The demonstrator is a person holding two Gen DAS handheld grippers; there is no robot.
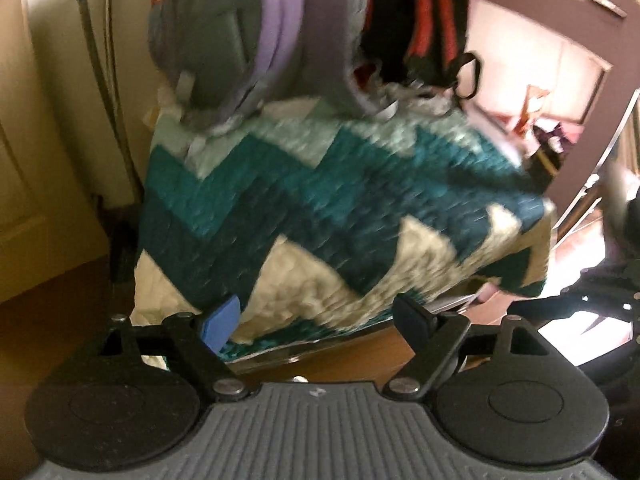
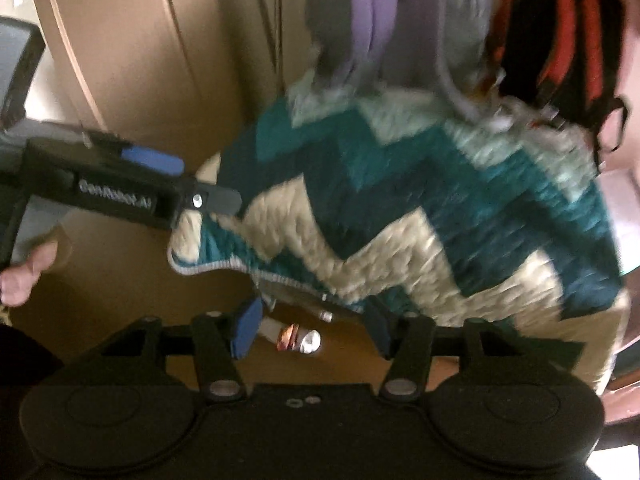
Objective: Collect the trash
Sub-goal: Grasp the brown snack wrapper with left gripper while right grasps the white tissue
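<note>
**Both grippers open over the blanket**

Your left gripper (image 1: 318, 316) and right gripper (image 2: 312, 330) both stand wide, gripping nothing. A small bottle-like piece of trash (image 2: 298, 338), blurred, lies on the brown floor (image 2: 120, 312) between the right fingers, just below the zigzag teal-and-cream blanket (image 2: 420, 208).

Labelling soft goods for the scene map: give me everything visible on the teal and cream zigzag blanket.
The teal and cream zigzag blanket looks like thick knitted or quilted fabric, with chevron bands of pale mint, teal, dark teal and cream. It lies draped over something hidden, its edges hanging down. Grey and lilac hanging garments reach its top edge. Neither gripper touches it. Motion blur hides finer detail.
</note>
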